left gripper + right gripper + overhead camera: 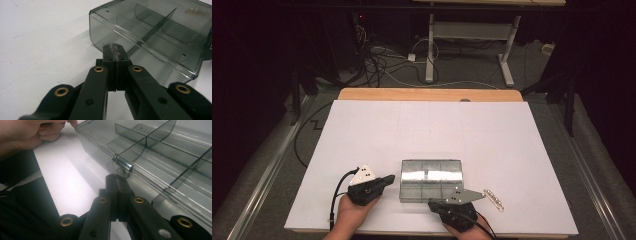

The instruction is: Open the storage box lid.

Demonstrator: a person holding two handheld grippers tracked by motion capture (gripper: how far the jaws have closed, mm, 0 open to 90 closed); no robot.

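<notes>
One clear box (430,179) is lying on the white sheet (427,130) toward the table's 6 o'clock edge, lid shut, thin dividers showing through its smoky plastic; the left gripper view is showing the box (150,32) from a corner and the right gripper view is showing the box (160,157) along its front wall with a small metal latch (123,165) on the seam. Two grippers are flanking it. The left gripper (388,179) is sitting at the box's 9 o'clock, held low in the left hand (352,212) and pointing toward 3 o'clock, its tip just beside the box's side wall; its jaws are pressing flat together with nothing between them, the tips (115,51) near the box's lower corner. The right gripper (434,202) is coming in at the box's 5 o'clock, angled toward 10 o'clock, its grey plate overlapping the box's front edge in the high view; its jaws are likewise closed on nothing, the tips (116,180) just below the latch, though whether they are touching it is unclear. One short pale strip (493,199) with a row of holes is lying near the box at 4 o'clock.
</notes>
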